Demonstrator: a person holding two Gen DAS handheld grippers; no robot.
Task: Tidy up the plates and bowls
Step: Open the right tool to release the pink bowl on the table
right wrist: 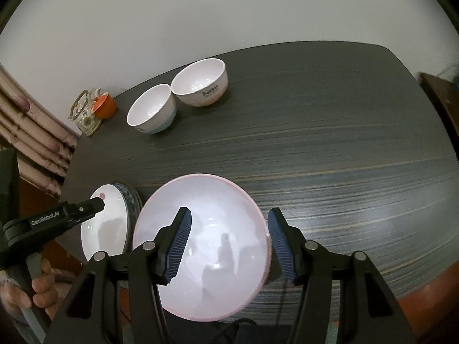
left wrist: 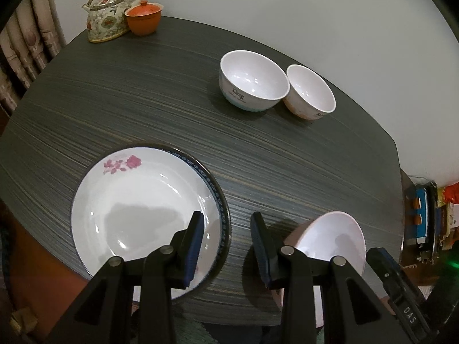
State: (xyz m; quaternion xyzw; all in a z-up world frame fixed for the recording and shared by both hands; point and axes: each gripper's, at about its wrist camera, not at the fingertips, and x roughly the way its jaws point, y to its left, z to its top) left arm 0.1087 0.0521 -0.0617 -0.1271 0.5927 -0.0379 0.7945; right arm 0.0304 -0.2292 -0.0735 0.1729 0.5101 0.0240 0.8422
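Observation:
A white plate with a pink flower (left wrist: 143, 206) lies on top of a blue-rimmed plate (left wrist: 221, 197) at the table's near left edge. My left gripper (left wrist: 228, 223) is open above the right rim of this stack, empty. A pink-rimmed plate (right wrist: 200, 243) lies at the near edge to the right; it also shows in the left wrist view (left wrist: 332, 238). My right gripper (right wrist: 229, 229) is open, its jaws straddling the plate's right rim without closing on it. Two white bowls (left wrist: 252, 81) (left wrist: 311, 91) stand side by side at the far edge.
The dark striped table (left wrist: 143, 100) holds a flowered teapot (left wrist: 107, 14) and an orange lidded cup (left wrist: 143, 17) at the far left corner. A white wall is behind. A curtain (left wrist: 28, 46) hangs at the left. A shelf with clutter (left wrist: 427, 218) stands at the right.

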